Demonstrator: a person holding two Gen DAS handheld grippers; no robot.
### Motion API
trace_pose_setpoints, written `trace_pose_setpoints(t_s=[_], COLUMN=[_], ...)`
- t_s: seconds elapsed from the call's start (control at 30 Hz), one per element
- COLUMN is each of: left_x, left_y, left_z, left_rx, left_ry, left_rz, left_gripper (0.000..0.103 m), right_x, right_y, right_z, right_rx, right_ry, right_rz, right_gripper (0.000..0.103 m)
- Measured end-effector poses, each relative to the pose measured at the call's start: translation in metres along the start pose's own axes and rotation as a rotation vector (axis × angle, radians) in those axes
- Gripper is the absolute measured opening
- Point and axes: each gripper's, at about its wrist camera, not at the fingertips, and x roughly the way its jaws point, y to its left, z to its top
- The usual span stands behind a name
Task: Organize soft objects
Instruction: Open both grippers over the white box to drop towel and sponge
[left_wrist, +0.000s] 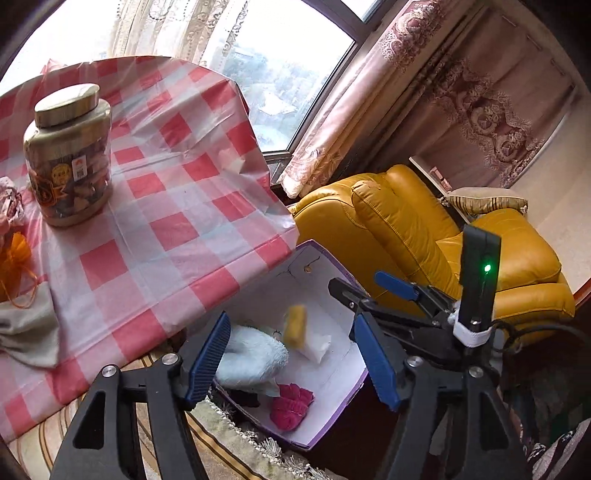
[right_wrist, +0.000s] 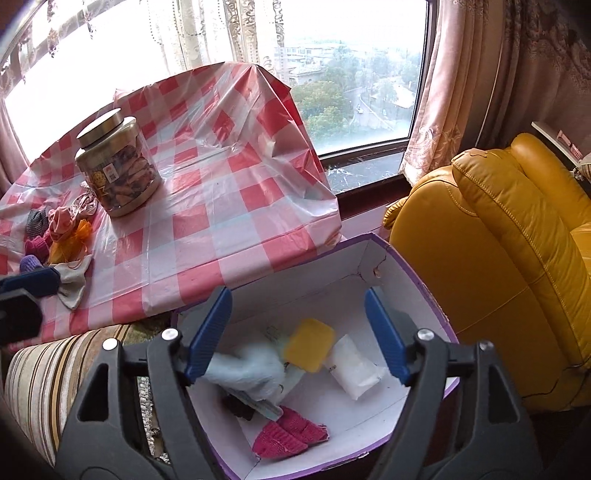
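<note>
Showing the sorting partly done: a yellow sponge (right_wrist: 309, 344), pale plush toy (right_wrist: 246, 369), white packet (right_wrist: 354, 365) and pink knit (right_wrist: 288, 435) lie in the box (right_wrist: 413, 269), cloths (right_wrist: 59, 236) remain on the bench (right_wrist: 229, 206), and the left tool (left_wrist: 291, 365) and right tool (right_wrist: 297, 338) gape empty.

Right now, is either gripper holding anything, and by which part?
Nothing is held. The right gripper is open above the box, the blurred yellow sponge free below it. The left gripper is open too.

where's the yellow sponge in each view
Left wrist: yellow sponge blurred, lower centre, over the purple box, between the gripper fingers.
Right wrist: yellow sponge lower centre, inside the purple box.
Shared landmark: white packet right beside it.
</note>
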Motion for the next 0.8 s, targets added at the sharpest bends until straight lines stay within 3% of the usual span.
trace_pose_setpoints(t_s=[0.17,0.27,0.37,0.47,0.6,0.8], left_x=[-0.075,-0.136,-0.192,-0.224,-0.236,-0.249], left_y=[-0.008,-0.019,-0.044,-0.059,-0.055,-0.046], left_z=[0.040,0.059,0.069,0.069,0.069,0.061], left_rx=[-0.168,-0.260,-0.176,-0.119,-0.121,-0.149], left_ry=[-0.011,-0.051,-0.135,-0.158,-0.143,-0.147], left_rz=[-0.094,-0.069,-0.023,0.003,0.030,-0.023], left_gripper=[0.071,0.073,0.082,0.083,0.083,0.083], right_x=[0.001,0.001,0.004,0.006,0.004,-0.002], right_y=[-0.002,0.002,0.010,0.020,0.034,0.050], right_z=[0.004,0.008,0.009,0.010,0.011,0.013], right_rx=[0.010,0.004,-0.009,-0.024,-0.048,-0.075], right_ry=[-0.003,-0.010,-0.007,0.000,-0.001,-0.006], right_rz=[0.004,0.014,0.022,0.032,0.047,0.057], right_gripper=[0.078,0.079,0.079,0.079,0.079,0.079])
